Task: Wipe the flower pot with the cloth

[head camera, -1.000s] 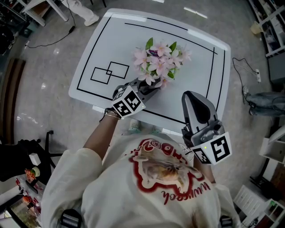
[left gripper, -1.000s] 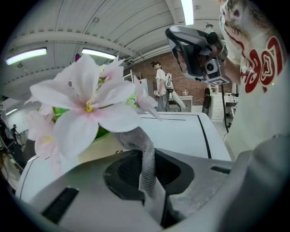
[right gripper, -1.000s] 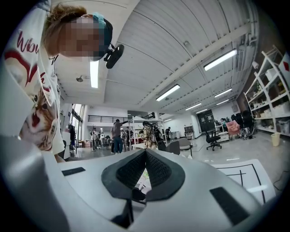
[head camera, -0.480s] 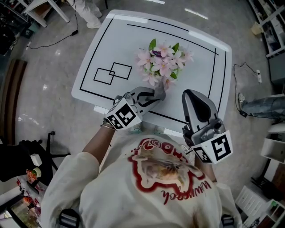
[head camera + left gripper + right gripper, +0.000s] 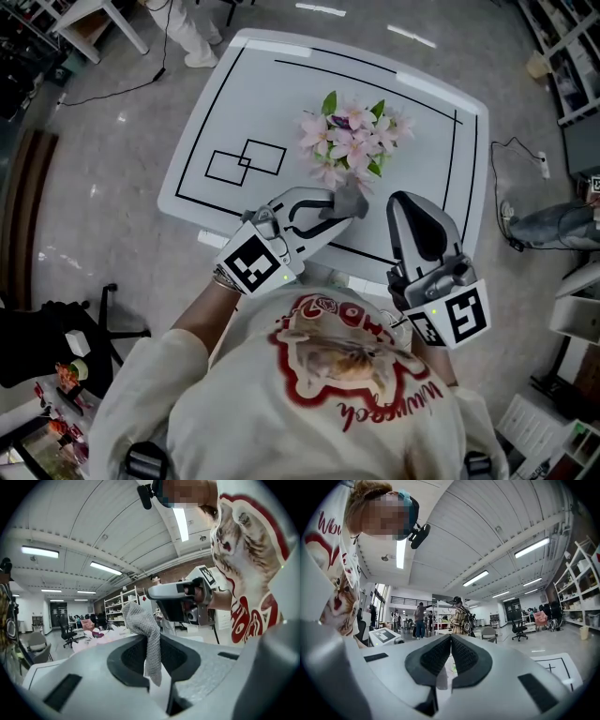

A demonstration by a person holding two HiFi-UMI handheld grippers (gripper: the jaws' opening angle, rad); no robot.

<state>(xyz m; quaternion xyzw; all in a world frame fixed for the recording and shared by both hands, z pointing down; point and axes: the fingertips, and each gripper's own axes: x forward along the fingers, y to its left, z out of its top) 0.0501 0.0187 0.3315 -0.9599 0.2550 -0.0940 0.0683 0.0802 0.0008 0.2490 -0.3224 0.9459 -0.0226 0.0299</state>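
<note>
The left gripper [image 5: 325,206] hangs over the worktop [image 5: 234,103], just on the wearer's side of the pink flowers [image 5: 352,141]. Its jaws are clamped on a grey knitted cloth [image 5: 349,201]. A loose fold stands clear beyond the tips, presumably so that fabric rather than plastic meets the flower pot.

The right gripper [image 5: 419,225], right of the flowers and nearer the wearer, has its jaws pressed together on nothing. It appears to be kept aside, free to steady the pot.

The pot stands near the worktop's middle, under the flowers.

Hidden: from above the blossoms cover the pot's wall entirely, so contact between cloth and pot cannot be judged. The left gripper view shows only petals left of the cloth [image 5: 147,639]. The right gripper view shows no pot.
</note>
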